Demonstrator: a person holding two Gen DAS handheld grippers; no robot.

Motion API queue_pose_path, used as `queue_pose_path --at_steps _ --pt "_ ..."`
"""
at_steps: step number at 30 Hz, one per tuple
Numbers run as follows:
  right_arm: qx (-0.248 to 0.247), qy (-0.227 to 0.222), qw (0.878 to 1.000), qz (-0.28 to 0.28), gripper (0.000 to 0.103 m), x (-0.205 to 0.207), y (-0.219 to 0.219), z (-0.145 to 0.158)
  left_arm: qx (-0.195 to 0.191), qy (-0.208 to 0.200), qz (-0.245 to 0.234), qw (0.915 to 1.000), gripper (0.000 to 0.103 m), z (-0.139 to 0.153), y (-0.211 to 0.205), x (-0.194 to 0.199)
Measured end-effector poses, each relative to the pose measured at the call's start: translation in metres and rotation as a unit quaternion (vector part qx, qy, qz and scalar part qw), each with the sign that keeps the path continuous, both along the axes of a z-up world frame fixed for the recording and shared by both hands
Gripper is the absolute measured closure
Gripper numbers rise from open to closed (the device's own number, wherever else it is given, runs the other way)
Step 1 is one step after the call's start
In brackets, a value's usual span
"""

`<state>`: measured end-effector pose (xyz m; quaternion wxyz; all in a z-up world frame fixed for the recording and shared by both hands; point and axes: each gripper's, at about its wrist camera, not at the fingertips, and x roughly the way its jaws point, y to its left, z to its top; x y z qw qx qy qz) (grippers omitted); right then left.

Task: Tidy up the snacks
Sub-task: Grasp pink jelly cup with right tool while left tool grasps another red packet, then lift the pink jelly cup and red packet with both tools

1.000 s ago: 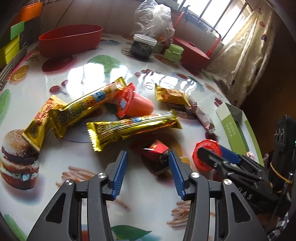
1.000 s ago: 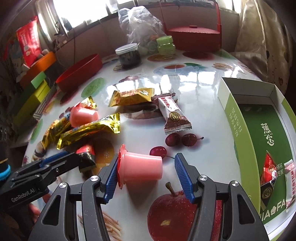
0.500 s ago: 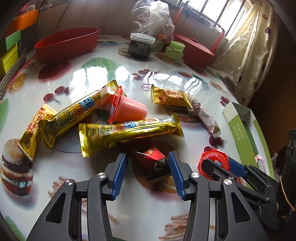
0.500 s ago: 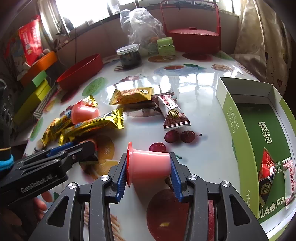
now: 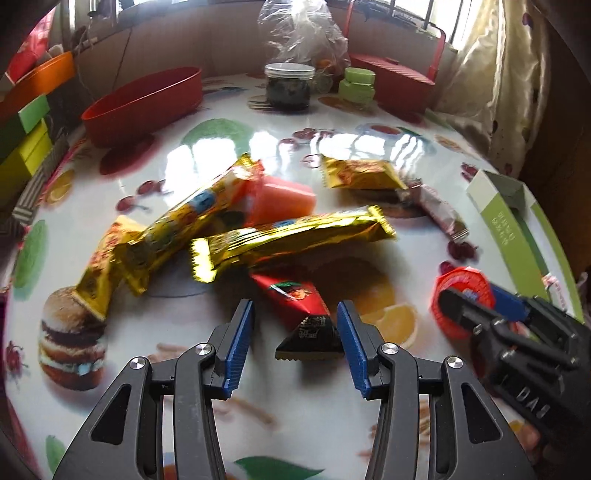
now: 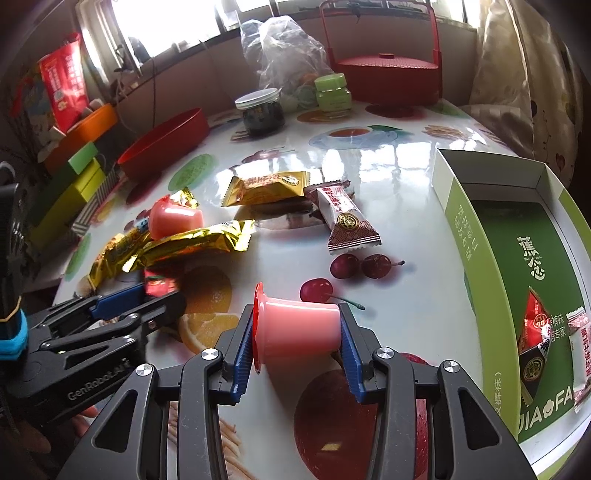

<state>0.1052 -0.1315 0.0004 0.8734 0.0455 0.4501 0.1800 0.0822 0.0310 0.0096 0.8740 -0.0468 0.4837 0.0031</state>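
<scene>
Both jaws of the right gripper (image 6: 295,332) just closed, seemingly clamping the jelly cup (image 6: 297,328).

The round table (image 6: 388,173) had a shiny cloth with pictures of fruit, a burger and fries. Bright light came in through the windows (image 6: 177,22) behind it and made white patches on the cloth. A low tan wall (image 5: 207,48) ran under the windows. A pale curtain (image 5: 491,74) with small dark dots hung on the right. Colourful boxes (image 6: 70,184) were stacked on the left, maybe on a shelf, but that part looked dark.
</scene>
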Motion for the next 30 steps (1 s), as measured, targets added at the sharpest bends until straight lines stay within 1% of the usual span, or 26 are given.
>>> queue_pose_path --at_steps 2,6,8,15,19,21,22,30 --pt "-0.001 0.0 1.0 0.0 0.062 -0.001 0.0 0.0 -0.007 -0.002 0.002 1.0 0.055 0.002 0.006 -0.005" --pt "0.001 0.001 1.0 0.001 0.062 -0.001 0.0 0.0 -0.003 -0.002 0.012 0.9999 0.055 -0.001 0.013 -0.011" --pt "0.001 0.001 1.0 0.0 0.062 -0.001 0.0 0.0 -0.007 -0.001 0.015 0.9999 0.055 -0.001 0.014 -0.012" --pt "0.001 0.001 1.0 0.001 0.062 -0.001 -0.001 0.0 0.019 -0.011 0.011 0.9997 0.055 -0.003 0.007 -0.008" --pt "0.001 0.001 1.0 0.001 0.062 -0.001 0.0 0.0 0.021 -0.015 0.007 0.9996 0.055 -0.003 0.007 -0.009" --pt "0.0 0.001 1.0 0.001 0.062 -0.001 0.0 0.0 0.016 -0.017 0.008 0.9997 0.06 -0.002 0.009 -0.01" --pt "-0.001 0.001 1.0 0.001 0.062 -0.002 -0.001 0.0 0.015 -0.019 0.008 0.9997 0.069 -0.002 0.009 -0.01" --pt "-0.005 0.001 1.0 0.002 0.062 -0.005 -0.001 -0.001 0.002 -0.023 0.009 0.9997 0.071 -0.001 0.013 -0.014"
